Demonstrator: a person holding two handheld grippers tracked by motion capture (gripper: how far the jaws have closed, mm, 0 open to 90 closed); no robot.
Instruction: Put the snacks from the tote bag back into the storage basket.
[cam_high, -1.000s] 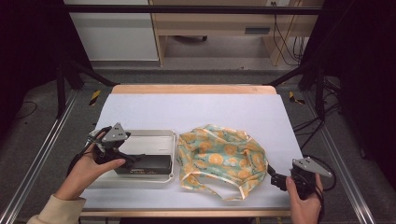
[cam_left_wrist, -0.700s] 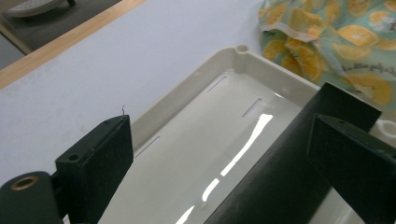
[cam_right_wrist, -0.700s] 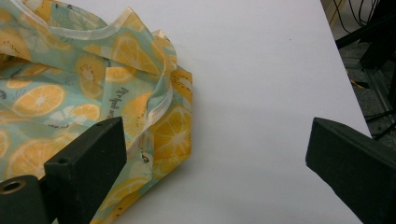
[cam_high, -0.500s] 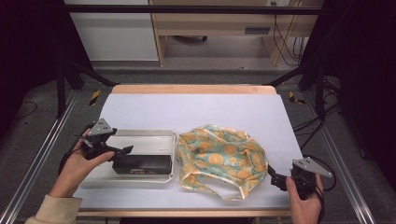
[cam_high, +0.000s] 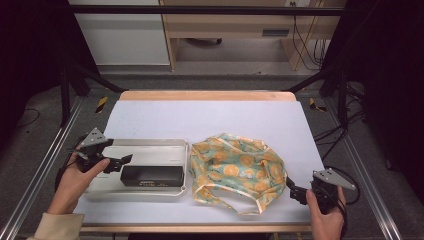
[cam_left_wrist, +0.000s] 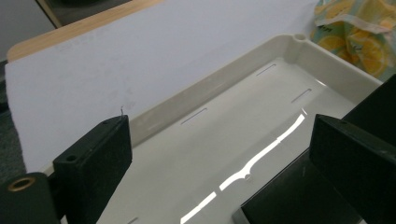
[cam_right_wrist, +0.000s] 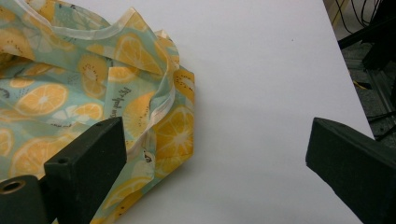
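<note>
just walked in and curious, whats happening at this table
A person holds a hand-held gripper in each hand. The left hand-held gripper, jaws open, hovers at the black box lying in the white tray. The right hand-held gripper, also open, sits beside the fruit-print bag, which lies crumpled on the table. Neither holds anything.

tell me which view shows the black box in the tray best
The high view: the whole black box lies along the near side of the white tray, just right of the open left gripper. The left gripper view catches one dark corner of it; the right gripper view looks at the fruit-print bag.
</note>
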